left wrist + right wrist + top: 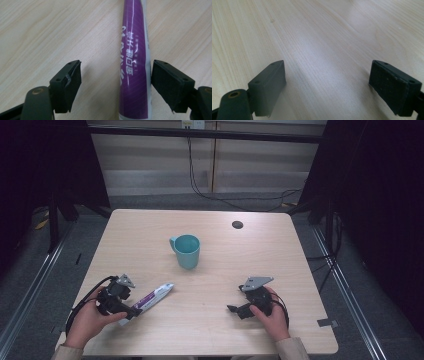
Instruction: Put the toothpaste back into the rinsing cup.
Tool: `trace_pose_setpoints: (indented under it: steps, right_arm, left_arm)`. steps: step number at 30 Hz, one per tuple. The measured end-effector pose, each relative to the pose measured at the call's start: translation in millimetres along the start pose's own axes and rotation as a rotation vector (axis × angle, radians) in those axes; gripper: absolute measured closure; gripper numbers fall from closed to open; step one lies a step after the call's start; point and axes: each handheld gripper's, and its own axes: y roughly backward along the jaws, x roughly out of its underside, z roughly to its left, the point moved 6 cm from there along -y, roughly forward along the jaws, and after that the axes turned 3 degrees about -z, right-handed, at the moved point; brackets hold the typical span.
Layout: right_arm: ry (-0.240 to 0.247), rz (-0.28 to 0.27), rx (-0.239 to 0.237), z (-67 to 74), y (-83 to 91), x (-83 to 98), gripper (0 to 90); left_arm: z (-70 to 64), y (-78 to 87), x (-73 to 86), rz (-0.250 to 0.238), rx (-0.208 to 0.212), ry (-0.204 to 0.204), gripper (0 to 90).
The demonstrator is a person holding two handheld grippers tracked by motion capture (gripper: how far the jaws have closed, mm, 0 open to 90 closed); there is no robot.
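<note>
My left hand-held gripper [131,311] sits low over the purple-and-white tube [150,301], which lies flat on the table [210,330] near its front left, its far end pointing toward the teal mug [187,251]. In the left gripper view the jaws stand spread with the tube [133,75] between them, but off-centre: it lies right against one pad [162,80], and whether they touch I cannot tell, while the other pad [73,82] stands well apart from it. I judge that as the main risk: if I close from here, one pad may push the tube sideways across the smooth wood before the other arrives, and it could roll or skew out of the bite. The tube is soft and rounded, so a grip near its edge might squirt it loose. My right hand-held gripper [235,310] rests spread over bare table, holding nothing, well away from the mug, so I see little danger there.
</note>
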Motion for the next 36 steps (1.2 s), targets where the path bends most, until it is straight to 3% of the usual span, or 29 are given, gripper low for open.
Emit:
trace_pose_setpoints:
  steps: [8,10,19,24,25,36]
  right_arm:
    - [0.000,0.000,0.000,0.0,0.0,0.0,13.0]
    - [0.000,0.000,0.000,0.0,0.0,0.0,13.0]
    - [0.000,0.000,0.000,0.0,0.0,0.0,13.0]
    - [0.000,0.000,0.000,0.0,0.0,0.0,13.0]
    - [0.000,0.000,0.000,0.0,0.0,0.0,13.0]
    - [0.000,0.000,-0.001,0.0,0.0,0.0,13.0]
  left_arm:
    - [-1.5,-0.1,-11.1,0.042,0.011,-0.029,27.7]
    - [-2.6,-0.6,-12.2,0.042,0.016,-0.015,28.9]
    - [-6.2,-6.8,-22.5,0.080,0.031,-0.034,35.2]
    - [-8.2,-10.9,-27.7,0.092,0.039,-0.042,41.7]
    - [-10.6,-13.1,-29.4,0.100,0.057,-0.044,43.0]
    - [-15.0,-21.2,-36.1,0.158,0.051,-0.083,55.6]
